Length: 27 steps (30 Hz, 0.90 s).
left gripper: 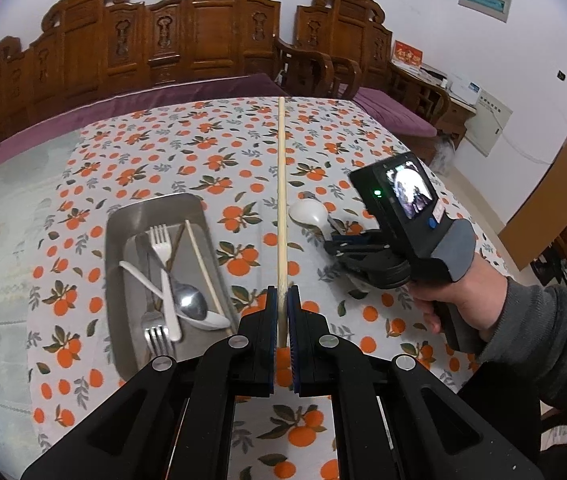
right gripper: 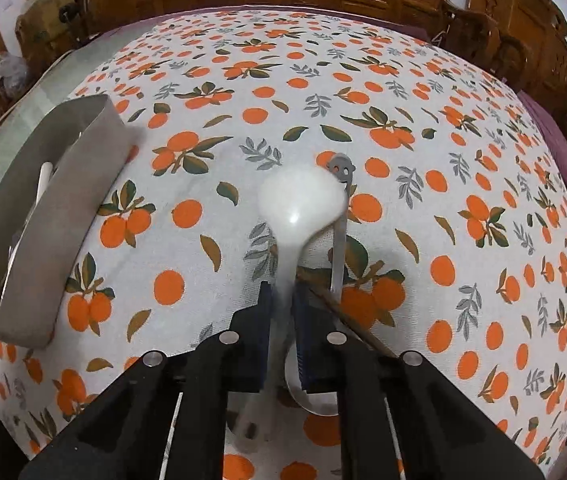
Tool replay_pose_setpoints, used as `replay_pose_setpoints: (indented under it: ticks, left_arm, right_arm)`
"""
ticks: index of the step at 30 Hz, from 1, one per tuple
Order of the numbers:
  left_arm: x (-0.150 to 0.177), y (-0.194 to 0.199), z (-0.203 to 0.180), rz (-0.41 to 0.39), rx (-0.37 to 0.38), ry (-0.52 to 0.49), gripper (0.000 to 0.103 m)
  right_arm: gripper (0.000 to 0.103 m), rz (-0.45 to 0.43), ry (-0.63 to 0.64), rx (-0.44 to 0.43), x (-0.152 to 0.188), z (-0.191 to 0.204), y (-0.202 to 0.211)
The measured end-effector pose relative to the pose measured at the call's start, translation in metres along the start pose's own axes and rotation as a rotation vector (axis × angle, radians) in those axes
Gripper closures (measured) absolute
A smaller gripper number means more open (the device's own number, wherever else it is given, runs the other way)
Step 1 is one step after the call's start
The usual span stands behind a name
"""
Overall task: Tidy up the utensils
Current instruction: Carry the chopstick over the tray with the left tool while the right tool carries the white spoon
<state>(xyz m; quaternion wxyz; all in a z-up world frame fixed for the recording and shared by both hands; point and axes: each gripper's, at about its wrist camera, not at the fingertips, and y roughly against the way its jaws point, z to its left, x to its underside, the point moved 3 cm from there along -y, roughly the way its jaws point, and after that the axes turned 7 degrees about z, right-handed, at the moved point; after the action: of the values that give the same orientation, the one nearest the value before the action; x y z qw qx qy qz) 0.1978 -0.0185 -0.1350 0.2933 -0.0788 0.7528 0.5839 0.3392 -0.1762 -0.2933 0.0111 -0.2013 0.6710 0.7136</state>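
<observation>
My left gripper [left gripper: 282, 292] is shut on a pale wooden chopstick [left gripper: 281, 184] that points straight away over the table. To its left a steel tray [left gripper: 163, 204] holds a white fork [left gripper: 161, 248], a metal spoon [left gripper: 189, 300], a metal fork [left gripper: 155, 332] and another pale chopstick [left gripper: 203, 256]. My right gripper [right gripper: 282, 292] is shut on the blurred handle of a white plastic spoon [right gripper: 301, 196], bowl pointing away. Beside it lie a metal spoon with a face-shaped handle end [right gripper: 338, 248] and a dark chopstick [right gripper: 347, 320]. In the left wrist view the right gripper [left gripper: 333, 240] sits low by the white spoon [left gripper: 308, 213].
An orange-print cloth [right gripper: 443, 160] covers the table. The tray's tall wall [right gripper: 43, 216] stands to the left of my right gripper. A person's hand and grey sleeve [left gripper: 523, 320] hold the right gripper. A carved wooden bench [left gripper: 203, 32] with purple cushions runs behind the table.
</observation>
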Motion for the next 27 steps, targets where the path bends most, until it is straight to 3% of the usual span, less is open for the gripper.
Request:
replay_pose_setpoints:
  ticks: [15, 27]
  left_arm:
    - [0.007, -0.006, 0.048, 0.012, -0.071, 0.077, 0.099]
    - [0.02, -0.036, 0.091, 0.096, -0.127, 0.151, 0.099]
  right_arm:
    - [0.092, -0.106, 0.056, -0.107, 0.007, 0.034, 0.052]
    - [0.092, -0.169, 0.108, -0.188, 0.008, 0.066, 0.094]
